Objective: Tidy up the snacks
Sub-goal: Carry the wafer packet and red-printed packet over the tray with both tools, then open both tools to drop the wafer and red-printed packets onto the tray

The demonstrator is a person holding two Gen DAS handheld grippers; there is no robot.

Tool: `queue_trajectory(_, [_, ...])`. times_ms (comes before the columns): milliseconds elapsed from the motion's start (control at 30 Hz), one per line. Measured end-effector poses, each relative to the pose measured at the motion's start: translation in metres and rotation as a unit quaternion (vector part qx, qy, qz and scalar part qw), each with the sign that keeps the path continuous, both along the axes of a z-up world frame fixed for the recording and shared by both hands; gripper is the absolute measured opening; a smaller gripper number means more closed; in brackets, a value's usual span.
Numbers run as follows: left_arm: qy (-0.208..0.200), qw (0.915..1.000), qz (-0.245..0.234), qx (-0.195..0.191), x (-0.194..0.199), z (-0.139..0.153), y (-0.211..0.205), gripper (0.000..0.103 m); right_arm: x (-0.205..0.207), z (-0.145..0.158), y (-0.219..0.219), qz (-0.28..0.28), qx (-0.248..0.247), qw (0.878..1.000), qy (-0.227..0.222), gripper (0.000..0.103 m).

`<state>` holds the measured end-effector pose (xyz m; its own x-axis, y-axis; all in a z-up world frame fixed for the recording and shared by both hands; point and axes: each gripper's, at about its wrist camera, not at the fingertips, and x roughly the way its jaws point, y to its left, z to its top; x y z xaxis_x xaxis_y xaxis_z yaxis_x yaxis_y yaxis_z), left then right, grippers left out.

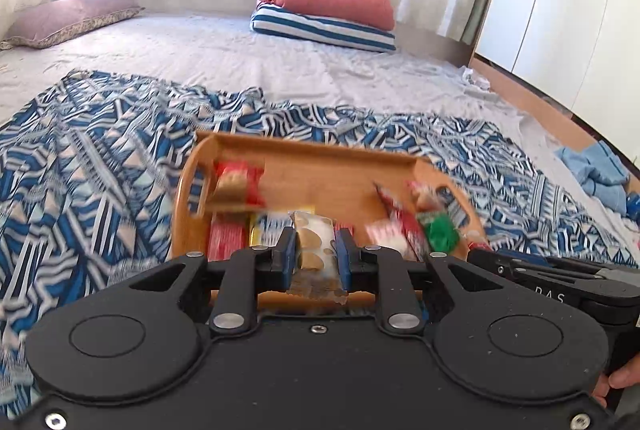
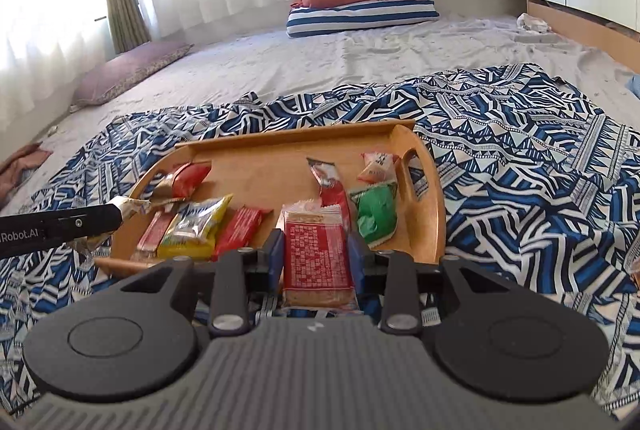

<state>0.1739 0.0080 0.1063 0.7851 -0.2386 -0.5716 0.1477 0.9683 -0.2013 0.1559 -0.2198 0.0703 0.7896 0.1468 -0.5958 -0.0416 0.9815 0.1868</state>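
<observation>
A wooden tray (image 1: 328, 170) (image 2: 276, 158) lies on a blue patterned cloth and holds several snack packets. My left gripper (image 1: 316, 250) is shut on a clear packet of round biscuits (image 1: 314, 254) over the tray's near edge. In the right wrist view its tip (image 2: 116, 212) holds a crinkled silver packet end at the tray's left. My right gripper (image 2: 316, 250) is shut on a red and white cracker packet (image 2: 316, 258) just before the tray's near rim. A green packet (image 2: 376, 210) (image 1: 440, 234), a yellow packet (image 2: 196, 226) and red packets (image 2: 240, 230) lie in the tray.
The patterned cloth (image 2: 520, 170) is spread on a grey bed sheet (image 2: 320, 62). A striped pillow with a red one on top (image 2: 360, 14) and a purple pillow (image 2: 128, 70) lie far back. Light blue cloth (image 1: 596, 170) lies at the right by the wooden bed edge.
</observation>
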Motion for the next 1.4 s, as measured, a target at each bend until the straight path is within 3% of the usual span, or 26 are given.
queue_trajectory(300, [0.009, 0.9998, -0.016, -0.008, 0.068, 0.004, -0.005, 0.02, 0.065, 0.005, -0.019, -0.009, 0.016, 1.0, 0.023, 0.038])
queue_trajectory(667, [0.059, 0.998, 0.009, -0.022, 0.144, -0.031, 0.002, 0.02, 0.146, -0.016, -0.03, -0.017, 0.027, 0.998, 0.054, 0.039])
queue_trajectory(1067, [0.08, 0.9964, 0.029, 0.0, 0.17, -0.07, -0.004, 0.02, 0.188, -0.045, -0.017, -0.006, -0.021, 0.997, 0.071, 0.039])
queue_trajectory(1400, [0.095, 0.9943, 0.039, 0.026, 0.183, -0.079, -0.011, 0.02, 0.203, -0.053, -0.01, -0.002, -0.039, 0.997, 0.067, 0.039])
